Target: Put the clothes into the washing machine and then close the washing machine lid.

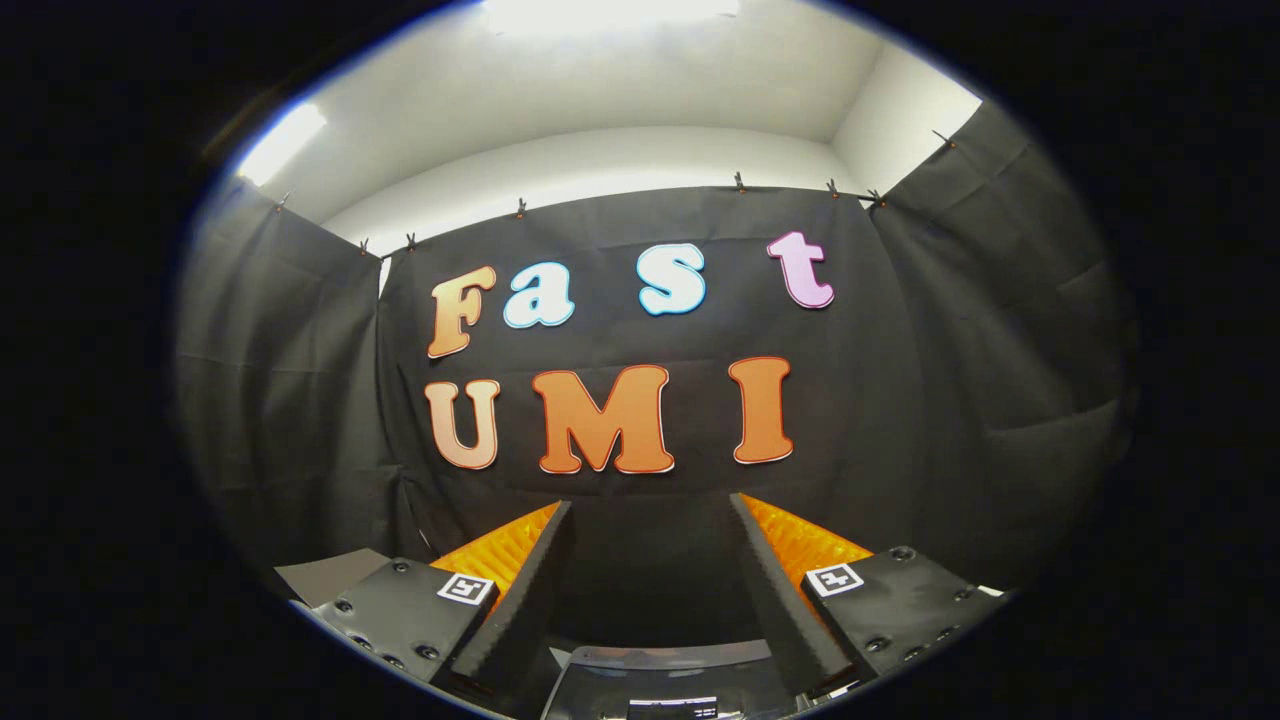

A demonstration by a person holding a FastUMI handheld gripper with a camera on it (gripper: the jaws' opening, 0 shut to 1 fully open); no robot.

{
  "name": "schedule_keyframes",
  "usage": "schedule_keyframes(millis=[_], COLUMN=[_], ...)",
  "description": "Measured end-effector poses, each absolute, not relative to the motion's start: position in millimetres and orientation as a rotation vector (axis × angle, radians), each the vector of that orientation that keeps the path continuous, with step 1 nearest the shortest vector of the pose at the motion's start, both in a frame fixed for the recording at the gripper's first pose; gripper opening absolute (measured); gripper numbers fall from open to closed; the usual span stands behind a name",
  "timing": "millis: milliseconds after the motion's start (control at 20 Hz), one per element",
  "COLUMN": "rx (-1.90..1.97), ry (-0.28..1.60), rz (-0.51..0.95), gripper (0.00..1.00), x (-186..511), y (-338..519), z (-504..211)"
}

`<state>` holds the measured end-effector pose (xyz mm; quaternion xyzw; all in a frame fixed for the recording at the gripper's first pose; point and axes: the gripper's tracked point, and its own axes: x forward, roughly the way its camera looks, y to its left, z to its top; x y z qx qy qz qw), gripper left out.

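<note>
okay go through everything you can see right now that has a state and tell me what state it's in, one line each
gripper: open, fingers spread wide, nothing between them, pointing at the booth wall.
black cloth wall: hanging, clipped along its top edge, beyond the fingers.
ceiling lights: on.
dark curved edge below the fingers: too little shows to tell what it is or its state.

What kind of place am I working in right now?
Probably a curtained recording booth rather than a home: black cloth wall clipped to a rail, white ceiling with bright lights. The tongs are open, facing the cloth with nothing between them.
</note>
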<state>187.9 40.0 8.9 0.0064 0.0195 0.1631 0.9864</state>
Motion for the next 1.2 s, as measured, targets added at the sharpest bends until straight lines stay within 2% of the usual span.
schedule_keyframes(millis=[1200], rx=[0.034], ry=[0.071], rz=[0.319], gripper=[0.98], x=[193.1], y=[36.5], z=[-1.9])
